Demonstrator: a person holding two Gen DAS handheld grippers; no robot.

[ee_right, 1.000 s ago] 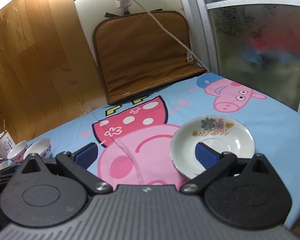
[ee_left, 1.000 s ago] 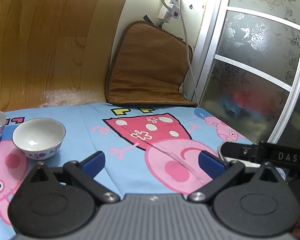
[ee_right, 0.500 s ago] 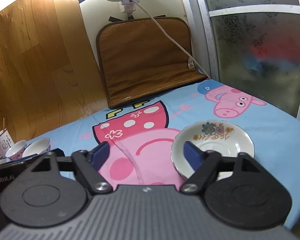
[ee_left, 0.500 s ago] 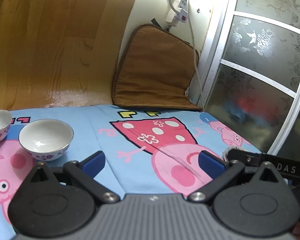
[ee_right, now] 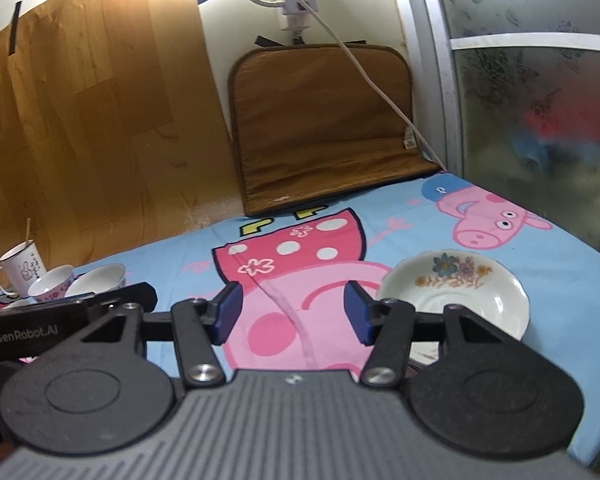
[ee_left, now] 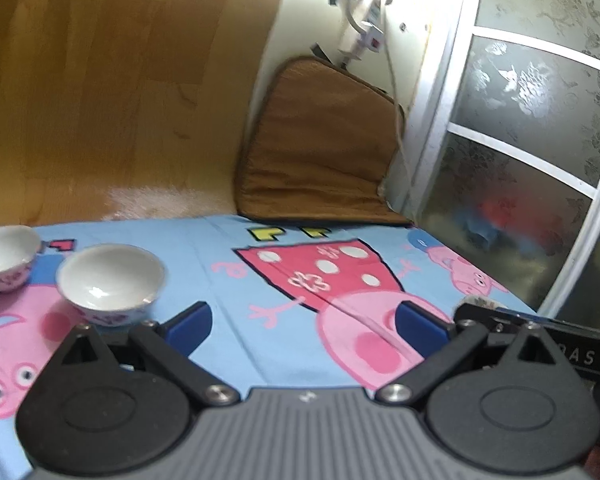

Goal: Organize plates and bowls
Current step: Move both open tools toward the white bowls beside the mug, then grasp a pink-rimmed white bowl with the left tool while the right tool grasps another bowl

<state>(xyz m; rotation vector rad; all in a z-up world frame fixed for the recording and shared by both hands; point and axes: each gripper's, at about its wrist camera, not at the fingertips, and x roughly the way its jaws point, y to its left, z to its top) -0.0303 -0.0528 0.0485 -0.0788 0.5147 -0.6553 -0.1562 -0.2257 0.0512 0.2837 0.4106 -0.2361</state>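
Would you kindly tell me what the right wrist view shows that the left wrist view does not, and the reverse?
Only the right wrist view shows the floral plate face-on, just right of the right gripper, whose jaws have just been closing with nothing between them, and the white mug at far left. Only the left wrist view shows the left gripper, open and empty. Both share the two bowls, the cartoon-pig cloth and the brown cushion.

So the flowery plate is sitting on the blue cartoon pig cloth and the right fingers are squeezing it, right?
Not quite. The flowery plate does sit on the blue cartoon pig cloth, but the right gripper isn't squeezing it. The right wrist view shows its fingers apart with only cloth between them, the plate off to their right.
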